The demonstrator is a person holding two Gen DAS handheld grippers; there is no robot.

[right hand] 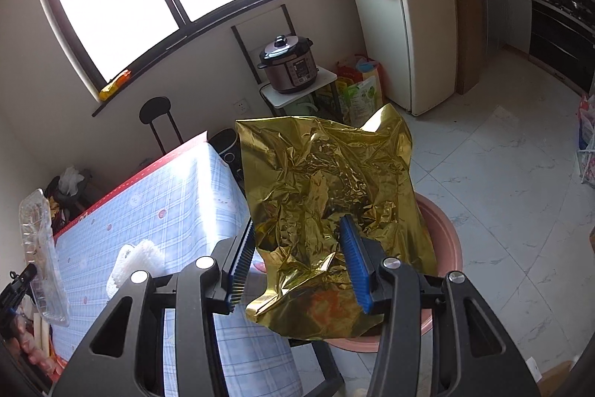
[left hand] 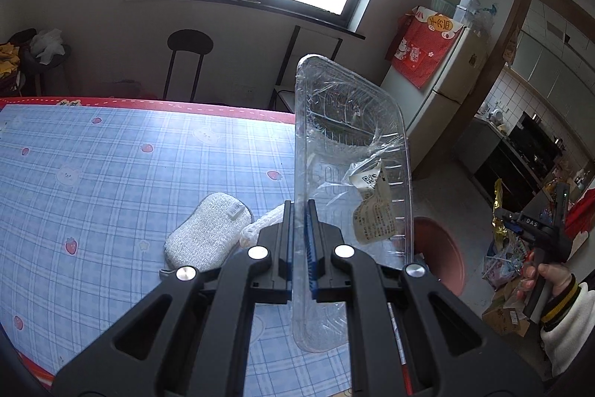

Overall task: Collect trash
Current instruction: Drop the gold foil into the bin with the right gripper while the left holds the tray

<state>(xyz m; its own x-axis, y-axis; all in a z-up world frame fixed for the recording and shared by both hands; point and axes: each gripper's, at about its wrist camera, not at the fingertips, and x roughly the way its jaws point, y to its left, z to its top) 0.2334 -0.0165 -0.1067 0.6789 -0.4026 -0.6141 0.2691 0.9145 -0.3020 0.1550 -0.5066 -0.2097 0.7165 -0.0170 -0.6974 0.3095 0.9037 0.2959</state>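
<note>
My left hand-held gripper (left hand: 300,240) pinches the tray (left hand: 349,151) by its rim: light, stiff, brittle. My right hand-held gripper (right hand: 297,263) is spread around limp, crinkly foil (right hand: 327,181), basin (right hand: 446,240) at 4 o'clock.

The tray (left hand: 349,151) is clear, glossy plastic with a crumpled paper label (left hand: 373,207). The wrapper (right hand: 331,207) is creased gold foil, mirror-bright. The bench (left hand: 130,173) carries a smooth printed plastic cover. The sponge (left hand: 208,233) is rough woven cloth. The basin (right hand: 450,240) is matt pink plastic.
</note>
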